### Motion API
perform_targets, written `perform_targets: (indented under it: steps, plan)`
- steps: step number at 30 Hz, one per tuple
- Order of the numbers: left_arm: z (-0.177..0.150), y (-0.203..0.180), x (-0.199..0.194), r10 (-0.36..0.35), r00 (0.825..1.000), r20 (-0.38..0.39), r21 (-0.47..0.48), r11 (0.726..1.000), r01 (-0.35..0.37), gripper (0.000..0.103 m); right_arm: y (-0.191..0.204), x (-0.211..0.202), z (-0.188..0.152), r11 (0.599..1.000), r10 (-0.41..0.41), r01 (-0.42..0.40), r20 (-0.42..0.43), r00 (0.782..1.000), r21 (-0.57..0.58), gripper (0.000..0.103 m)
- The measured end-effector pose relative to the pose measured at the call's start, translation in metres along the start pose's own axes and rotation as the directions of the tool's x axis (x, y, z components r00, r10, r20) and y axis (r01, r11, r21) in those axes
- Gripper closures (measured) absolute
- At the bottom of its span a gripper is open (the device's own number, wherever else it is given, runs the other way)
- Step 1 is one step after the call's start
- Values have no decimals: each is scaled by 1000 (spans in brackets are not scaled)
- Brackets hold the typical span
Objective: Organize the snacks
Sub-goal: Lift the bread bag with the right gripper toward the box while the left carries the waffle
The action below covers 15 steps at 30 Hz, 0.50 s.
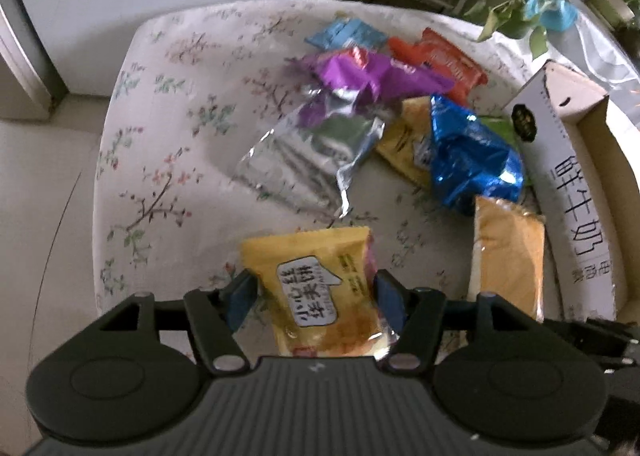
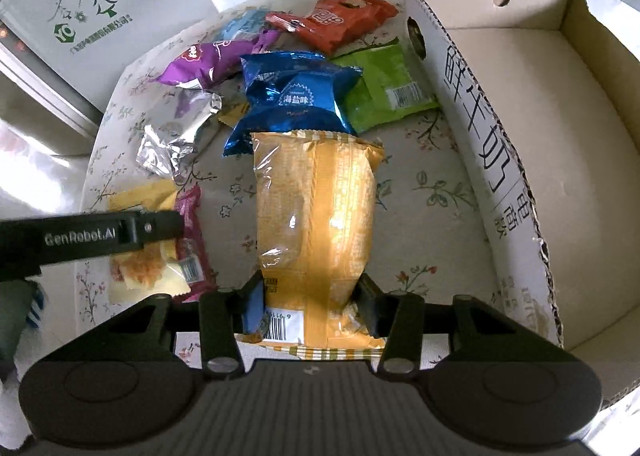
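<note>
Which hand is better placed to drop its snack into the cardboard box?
Right gripper: its orange packet lies beside the open cardboard box; the left gripper is farther away.

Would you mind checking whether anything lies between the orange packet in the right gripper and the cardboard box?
Nothing visible does: only bare floral cloth separates the orange packet from the box, whose near wall must be cleared.
</note>
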<state>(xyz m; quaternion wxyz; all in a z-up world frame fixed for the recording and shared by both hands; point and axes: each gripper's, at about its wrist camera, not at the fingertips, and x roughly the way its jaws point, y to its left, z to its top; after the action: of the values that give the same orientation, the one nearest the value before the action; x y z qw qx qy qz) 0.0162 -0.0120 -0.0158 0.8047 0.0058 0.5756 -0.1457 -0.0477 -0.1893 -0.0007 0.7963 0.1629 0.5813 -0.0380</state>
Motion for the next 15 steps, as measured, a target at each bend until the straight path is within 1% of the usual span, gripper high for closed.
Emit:
perform_targets:
  steps: [5, 7, 8, 10, 15]
  plan:
    - [-3, 4, 0, 13, 1000, 2, 1, 1000, -13, 40, 1, 3, 2, 1000, 2, -2, -5, 1000, 8, 46]
    - [-3, 4, -1, 11, 1000, 7, 8, 1000, -11, 43, 0, 5, 3, 1000, 3, -3, -8, 1000, 19, 45]
    - [-3, 4, -2, 11, 1000, 10, 12, 1000, -11, 48, -1, 5, 3, 1000, 3, -3, -8, 1000, 20, 45]
    - [-4, 4, -5, 5, 1000, 17, 19, 1000, -5, 51, -1, 5, 2, 1000, 2, -2, -6, 1000, 17, 46]
    - [-5, 6, -15, 11, 999, 51, 18, 1000, -12, 52, 0, 2, 0, 1000, 4, -4, 3, 1000, 2, 50]
